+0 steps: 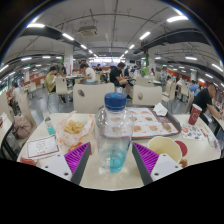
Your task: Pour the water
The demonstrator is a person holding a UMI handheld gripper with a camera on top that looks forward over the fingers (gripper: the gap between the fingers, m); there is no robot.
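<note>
- The water bottle (114,132) stands upright on the table (100,178), blue cap on, at twelve o'clock from the gripper (113,160).
- Its fingers are spread, the bottle between them, gaps either side.
- I'd squeeze evenly at mid-body before lifting; the yellow bowl (165,149) sits at two o'clock.
</note>
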